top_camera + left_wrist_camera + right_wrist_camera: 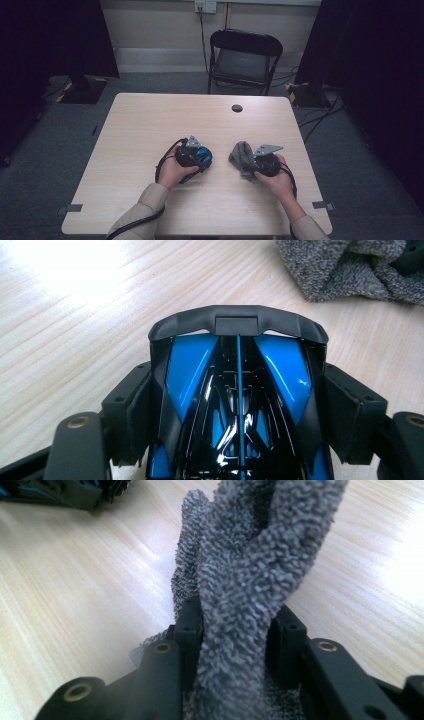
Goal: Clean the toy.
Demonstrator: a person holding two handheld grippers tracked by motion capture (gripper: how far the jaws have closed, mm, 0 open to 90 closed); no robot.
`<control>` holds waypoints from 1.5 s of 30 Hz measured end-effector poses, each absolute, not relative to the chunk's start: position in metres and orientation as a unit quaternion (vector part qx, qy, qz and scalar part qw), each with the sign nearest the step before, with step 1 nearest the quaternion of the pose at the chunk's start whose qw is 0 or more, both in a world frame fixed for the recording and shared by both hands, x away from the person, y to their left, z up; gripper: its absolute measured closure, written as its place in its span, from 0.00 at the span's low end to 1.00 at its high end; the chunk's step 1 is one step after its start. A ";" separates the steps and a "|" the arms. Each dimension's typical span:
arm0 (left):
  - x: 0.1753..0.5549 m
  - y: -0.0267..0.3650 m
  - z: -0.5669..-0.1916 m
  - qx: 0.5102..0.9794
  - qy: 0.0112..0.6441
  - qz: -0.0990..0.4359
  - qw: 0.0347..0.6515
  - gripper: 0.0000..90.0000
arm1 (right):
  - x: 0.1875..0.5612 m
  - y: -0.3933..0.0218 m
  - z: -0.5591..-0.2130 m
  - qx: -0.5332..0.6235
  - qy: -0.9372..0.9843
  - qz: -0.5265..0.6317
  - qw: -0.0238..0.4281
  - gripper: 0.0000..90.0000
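My left gripper (199, 159) lies on the table left of centre, shut on a glossy blue and black toy car body (203, 156). In the left gripper view the car (190, 365) fills the gap between the two pads (135, 415), its black nose pointing away. My right gripper (254, 164) rests to the right of centre with a grey terry cloth (241, 155) bunched in it. The cloth (250, 580) rises as a thick fold from between the right gripper's (235, 630) jaws, which press its sides. That cloth (350, 270) also lies at the top right of the left gripper view.
The light wooden table (150, 125) has a round cable hole (237, 108) near its far edge. A black folding chair (244, 57) stands behind the table. Dark screens flank both sides, and cables run across the floor at the right.
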State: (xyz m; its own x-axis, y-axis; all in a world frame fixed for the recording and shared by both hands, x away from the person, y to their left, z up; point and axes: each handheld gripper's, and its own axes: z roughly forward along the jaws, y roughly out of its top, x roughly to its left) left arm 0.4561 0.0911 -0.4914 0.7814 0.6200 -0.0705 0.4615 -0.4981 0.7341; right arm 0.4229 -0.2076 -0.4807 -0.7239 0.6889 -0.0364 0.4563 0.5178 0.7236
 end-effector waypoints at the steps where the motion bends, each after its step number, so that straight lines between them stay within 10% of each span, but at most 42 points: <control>1: 0.457 0.091 -0.491 0.860 0.314 0.101 0.388 0.28 | 0.424 -0.207 -0.481 0.336 0.855 0.361 0.160 0.70; 29: 0.460 0.088 -0.488 0.863 0.324 0.087 0.377 0.25 | 0.426 -0.206 -0.480 0.361 0.845 0.368 0.139 0.28; 45: 0.454 0.094 -0.459 0.862 0.317 0.088 0.385 0.22 | 0.417 -0.214 -0.462 0.368 0.843 0.370 0.135 0.20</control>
State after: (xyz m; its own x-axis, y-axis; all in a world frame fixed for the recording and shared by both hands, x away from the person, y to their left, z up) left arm 0.4541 0.0941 -0.4591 0.7834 0.6147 -0.0917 0.4786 -0.5026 0.7200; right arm 0.4174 -0.2138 -0.4625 -0.6934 0.7191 0.0451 0.5200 0.4561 0.7223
